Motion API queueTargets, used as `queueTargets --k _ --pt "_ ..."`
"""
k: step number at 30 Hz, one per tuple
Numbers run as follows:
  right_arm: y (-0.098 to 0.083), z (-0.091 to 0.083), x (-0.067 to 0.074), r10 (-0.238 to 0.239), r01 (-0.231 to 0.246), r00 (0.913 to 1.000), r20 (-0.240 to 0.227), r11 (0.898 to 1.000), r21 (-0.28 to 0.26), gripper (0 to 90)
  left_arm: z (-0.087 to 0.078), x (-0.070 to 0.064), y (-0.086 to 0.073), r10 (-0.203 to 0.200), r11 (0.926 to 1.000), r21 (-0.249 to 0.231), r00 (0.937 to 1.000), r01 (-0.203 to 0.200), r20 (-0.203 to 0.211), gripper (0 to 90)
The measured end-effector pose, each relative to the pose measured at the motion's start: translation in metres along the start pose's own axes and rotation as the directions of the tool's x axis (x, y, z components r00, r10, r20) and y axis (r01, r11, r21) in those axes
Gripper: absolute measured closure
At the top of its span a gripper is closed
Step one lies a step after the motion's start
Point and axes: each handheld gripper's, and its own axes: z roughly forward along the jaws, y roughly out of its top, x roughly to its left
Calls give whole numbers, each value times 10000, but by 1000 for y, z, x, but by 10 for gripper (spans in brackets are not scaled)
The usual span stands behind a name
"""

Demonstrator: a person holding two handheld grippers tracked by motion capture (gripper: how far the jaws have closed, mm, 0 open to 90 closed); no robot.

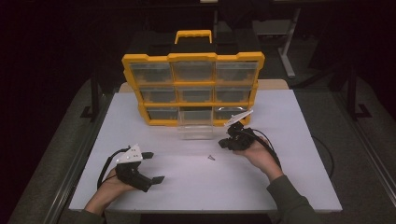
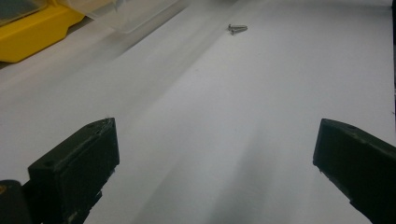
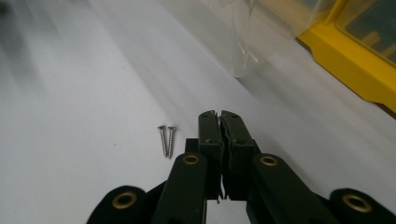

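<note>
**Two small screws loose on the table, drawer pulled out**

Your right gripper (image 1: 223, 143) hangs just above the table (image 1: 289, 186) with its jaws pressed together; whether anything tiny sits pinched between the tips, you cannot tell from the right gripper view. Your left gripper (image 1: 156, 167) rests low at the near left, jaws spread wide and empty.

The screws (image 3: 167, 140) lie side by side on the white top, heads away from you, just beside the right gripper's tips and touching nothing else. In the high view they are the dark speck (image 1: 211, 157) between your two hands, short of the clear drawer (image 1: 196, 130) drawn out of the bottom row of the yellow organizer (image 1: 192, 58).

Expect the screws to be light, hard and slick: they will likely roll or skate on the smooth surface if nudged from the side. Open the jaws only narrowly, come straight down, and pinch across the shank near the head, one screw at a time. Grip firmly, since a thin threaded shank can twist out. The drawer looks thin-walled and light, so it may slide if bumped.
</note>
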Motion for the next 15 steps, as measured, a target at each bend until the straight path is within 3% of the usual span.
queueTargets --k 15 --pt "22 -19 -1 -310 310 9995 43 9995 -65 862 0 -1 -1 29 10000 71 10000 -29 -31 4"
